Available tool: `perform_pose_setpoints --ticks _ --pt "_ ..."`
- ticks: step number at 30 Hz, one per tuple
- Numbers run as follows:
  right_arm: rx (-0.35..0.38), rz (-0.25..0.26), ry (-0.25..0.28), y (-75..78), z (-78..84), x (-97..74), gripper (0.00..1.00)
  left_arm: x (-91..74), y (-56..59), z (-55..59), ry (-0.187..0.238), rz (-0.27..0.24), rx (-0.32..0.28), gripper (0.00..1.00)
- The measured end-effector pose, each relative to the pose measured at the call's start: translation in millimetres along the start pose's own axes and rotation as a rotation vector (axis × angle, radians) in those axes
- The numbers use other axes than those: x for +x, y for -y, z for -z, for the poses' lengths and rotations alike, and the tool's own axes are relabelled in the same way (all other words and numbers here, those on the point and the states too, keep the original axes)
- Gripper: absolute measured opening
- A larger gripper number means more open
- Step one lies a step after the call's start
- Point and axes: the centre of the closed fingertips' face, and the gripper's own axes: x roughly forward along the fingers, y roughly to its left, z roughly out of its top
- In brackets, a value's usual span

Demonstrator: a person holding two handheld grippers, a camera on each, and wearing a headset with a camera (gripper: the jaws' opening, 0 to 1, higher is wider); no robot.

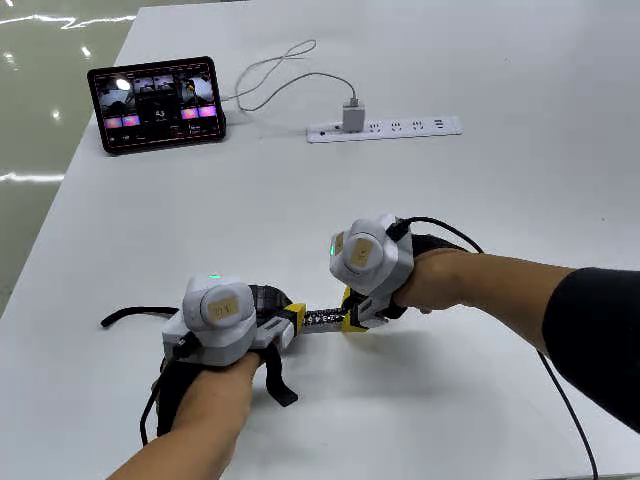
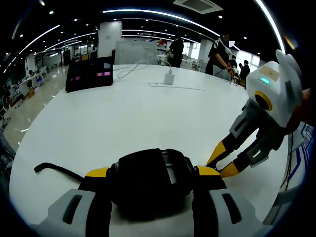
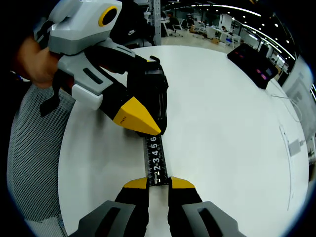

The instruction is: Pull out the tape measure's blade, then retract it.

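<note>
Clamping the black tape measure [image 2: 150,182] by its sides, the left claw [image 1: 290,320] was closed on the case, one yellow tip showing at either side of it in the left gripper view. The case sat low on the white tabletop [image 1: 420,200], near the edge closest to the person.

To the right of the tape measure, the right claw [image 3: 158,183] was closed on the free end of the blade [image 3: 155,160]. Its two yellow tips pinched the end from both sides. A short stretch of blade was out, running straight from the mouth of the case to that claw, with the numerals 2 to 6 readable in the right gripper view. In the head view the two claws stood close together, joined by that short strip, and each was held by a hand [image 1: 440,280].

A black strap [image 1: 135,314] lay on the tabletop to the left of the tape measure, curling away from it.

Well beyond the tape measure, towards the far side, a tablet [image 1: 157,103] stood propped with its screen lit. To its right lay a white power strip [image 1: 385,128] with a charger [image 1: 354,115] plugged in, and a white cable [image 1: 270,85] looped from the charger to the tablet.
</note>
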Motion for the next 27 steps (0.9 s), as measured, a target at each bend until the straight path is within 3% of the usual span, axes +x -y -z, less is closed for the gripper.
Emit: perform_pose_setpoints --ticks 27 --pt "0.012 -0.01 0.053 0.0 -11.4 5.3 0.1 -1.4 0.7 -0.6 0.005 0.017 -0.013 0.61"
